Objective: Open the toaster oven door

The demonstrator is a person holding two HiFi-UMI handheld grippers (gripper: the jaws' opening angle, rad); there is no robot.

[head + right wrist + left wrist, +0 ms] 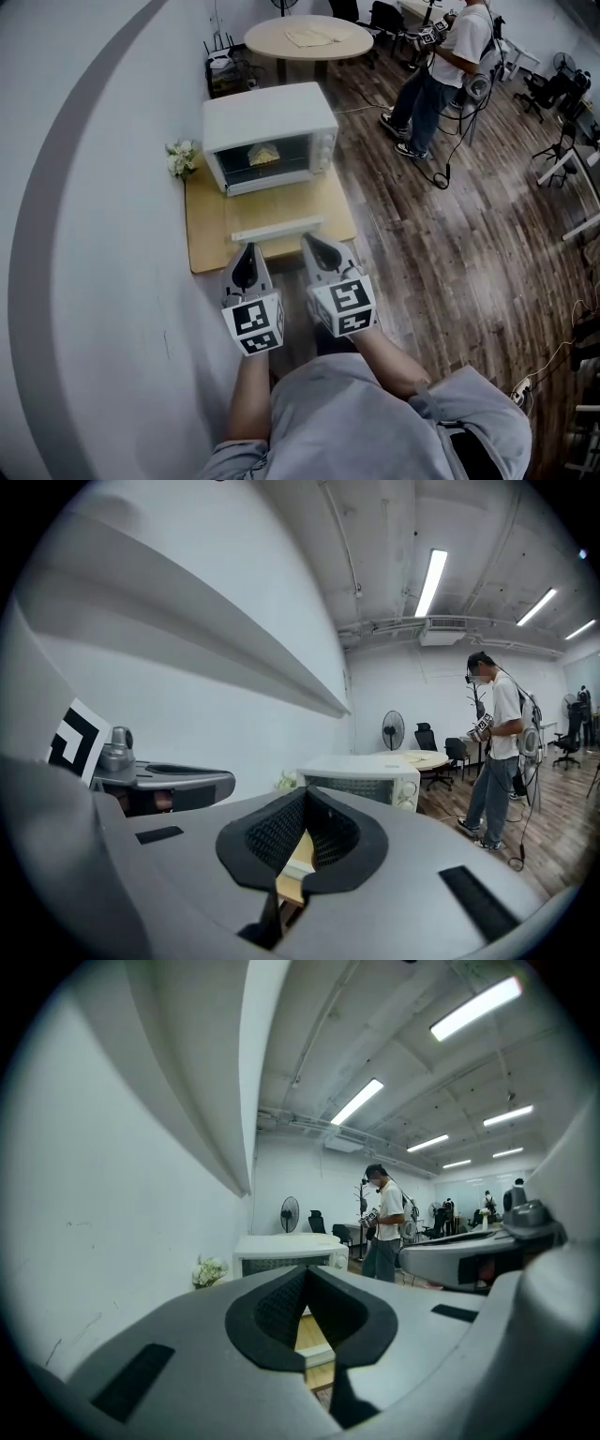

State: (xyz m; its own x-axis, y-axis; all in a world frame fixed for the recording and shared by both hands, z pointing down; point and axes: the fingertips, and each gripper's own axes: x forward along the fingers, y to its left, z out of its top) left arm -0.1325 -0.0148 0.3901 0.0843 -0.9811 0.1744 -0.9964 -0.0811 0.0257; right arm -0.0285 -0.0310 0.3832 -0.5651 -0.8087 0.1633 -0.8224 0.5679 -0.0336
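A white toaster oven stands at the back of a small wooden table; it also shows ahead in the left gripper view and the right gripper view. Its lit inside shows a piece of bread. The glass door appears folded down flat, with its white handle bar level near the table's front. My left gripper and right gripper hover side by side just short of that bar, a little above it. Both are shut with nothing between their pads, and neither touches the handle.
A white wall runs along the left, with a small bunch of white flowers beside the oven. A round table stands behind it. A person stands on the wood floor at the right, with cables and chairs around.
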